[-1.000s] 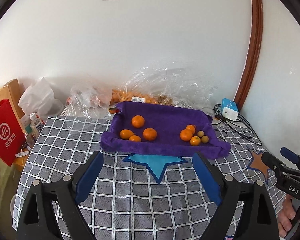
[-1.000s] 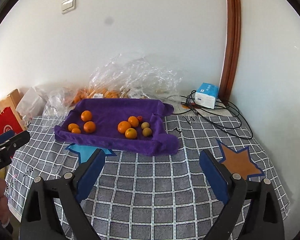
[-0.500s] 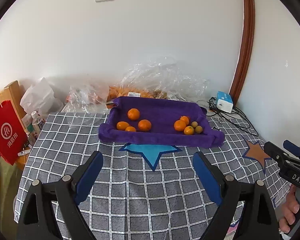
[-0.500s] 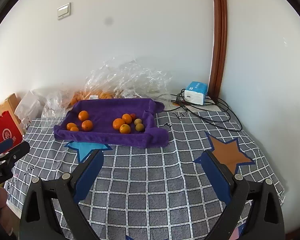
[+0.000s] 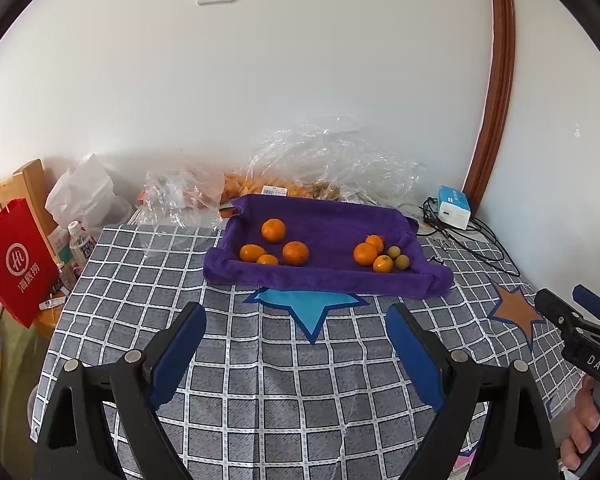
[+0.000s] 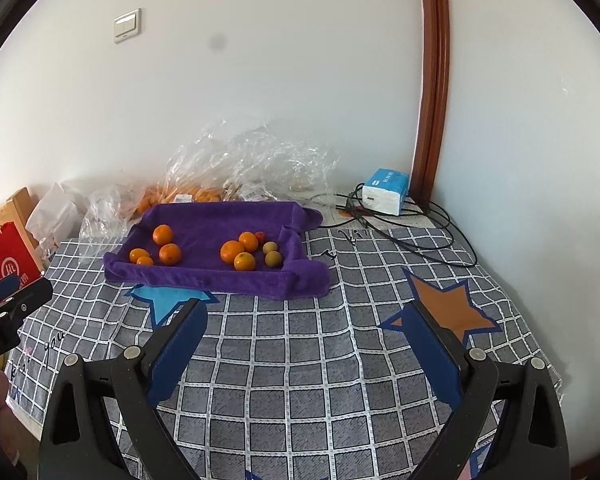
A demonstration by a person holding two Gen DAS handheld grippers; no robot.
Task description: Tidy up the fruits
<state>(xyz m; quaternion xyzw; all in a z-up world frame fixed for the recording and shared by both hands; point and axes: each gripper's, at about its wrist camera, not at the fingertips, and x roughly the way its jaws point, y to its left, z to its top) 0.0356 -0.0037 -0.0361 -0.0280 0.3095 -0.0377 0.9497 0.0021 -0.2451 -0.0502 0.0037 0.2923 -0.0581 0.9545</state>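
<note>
A purple towel tray [image 5: 324,280] [image 6: 220,278] lies at the back of the checked tablecloth. On its left side sit several oranges [image 5: 273,230] [image 6: 162,235]. On its right side lie more oranges [image 5: 365,254] [image 6: 232,251] with two small yellow-green fruits [image 5: 401,262] [image 6: 273,258] and a small red fruit [image 6: 260,235]. My left gripper [image 5: 296,316] hovers open over the cloth in front of the tray, nothing between its blue pads. My right gripper [image 6: 306,312] is also open and empty, nearer the tray's right end; its tip shows in the left wrist view [image 5: 572,312].
Clear plastic bags of fruit [image 5: 332,168] [image 6: 240,168] lie behind the tray by the wall. A white and blue box [image 5: 453,207] [image 6: 385,191] with black cables [image 6: 420,236] sits at the back right. A red paper bag [image 5: 14,260] and bottles [image 5: 80,240] stand off the table's left edge.
Both views have drawn back from the tray, which now looks smaller and farther. The right gripper has shifted a little to the right. Both grippers stay open.
</note>
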